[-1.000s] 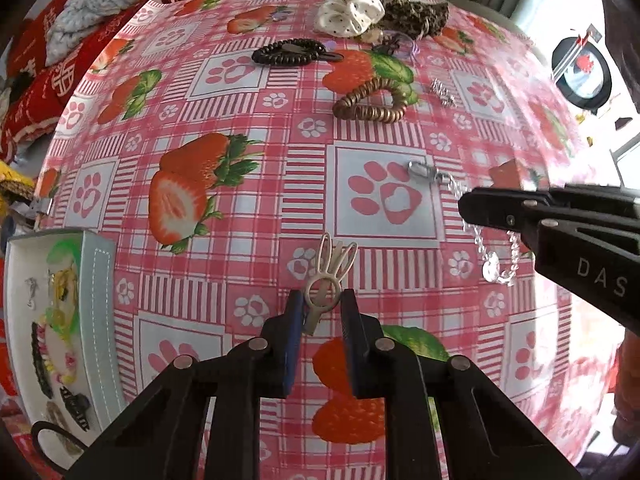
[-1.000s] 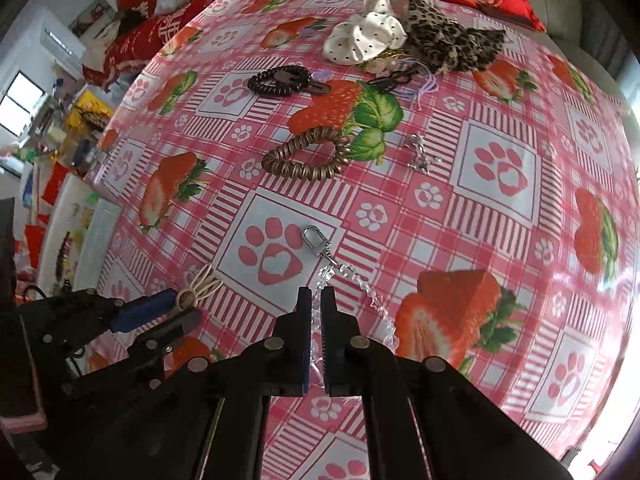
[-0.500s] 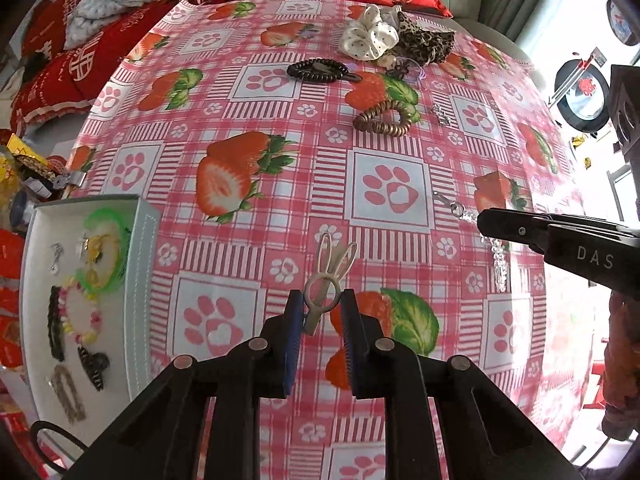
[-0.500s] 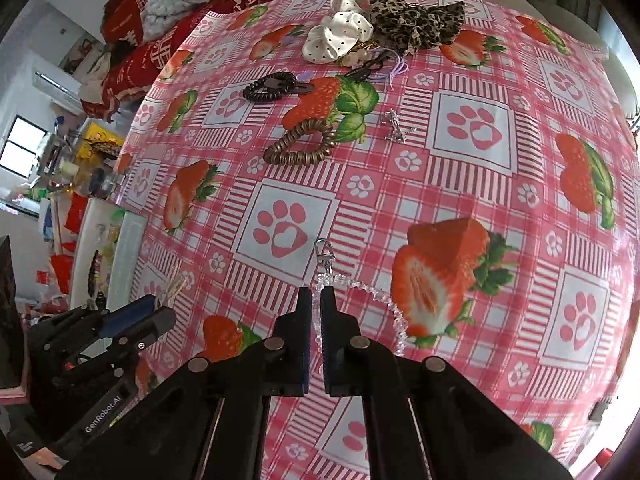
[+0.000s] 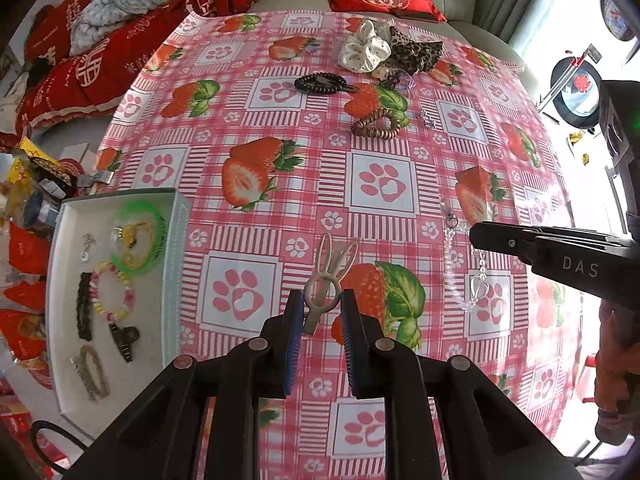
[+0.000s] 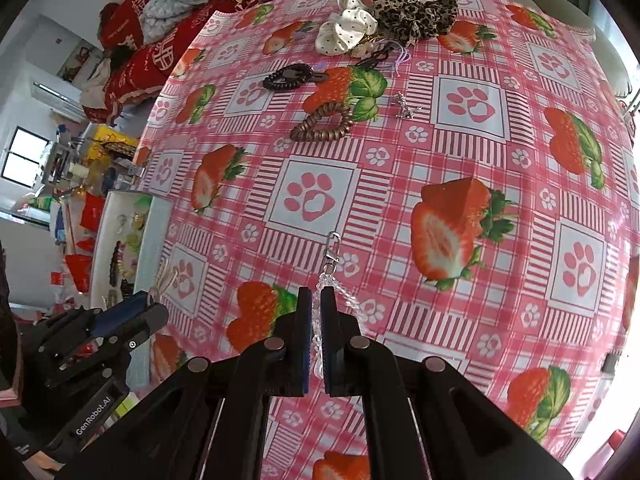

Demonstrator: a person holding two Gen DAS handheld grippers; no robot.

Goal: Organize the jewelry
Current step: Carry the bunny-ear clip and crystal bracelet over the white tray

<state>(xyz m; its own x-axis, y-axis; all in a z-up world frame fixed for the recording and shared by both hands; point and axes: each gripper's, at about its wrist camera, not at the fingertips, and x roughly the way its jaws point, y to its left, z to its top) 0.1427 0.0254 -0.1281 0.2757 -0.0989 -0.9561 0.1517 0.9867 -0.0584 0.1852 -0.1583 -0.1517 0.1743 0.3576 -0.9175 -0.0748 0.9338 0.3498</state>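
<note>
Lifted clear of the tablecloth (image 5: pixel 280 184) since a second ago: left gripper (image 5: pixel 320 312) clamped on a bunny-eared hair clip (image 5: pixel 326 280), right gripper (image 6: pixel 316 320) pinched on a clear bead chain (image 6: pixel 332 276). Both ready for the tray (image 5: pixel 176 264) at left, already part filled. Farther off, still unsorted: brown coil tie (image 5: pixel 376 128), black coil tie (image 5: pixel 320 82), scrunchies (image 5: pixel 364 50). Nothing in the way.

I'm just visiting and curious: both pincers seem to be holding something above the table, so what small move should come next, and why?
Probably carry the left gripper, shut on the rabbit-ear hair clip, sideways over the white tray at the table's left edge. Other sorted pieces already lie there, and the right gripper holds its crystal bead chain farther away.
</note>
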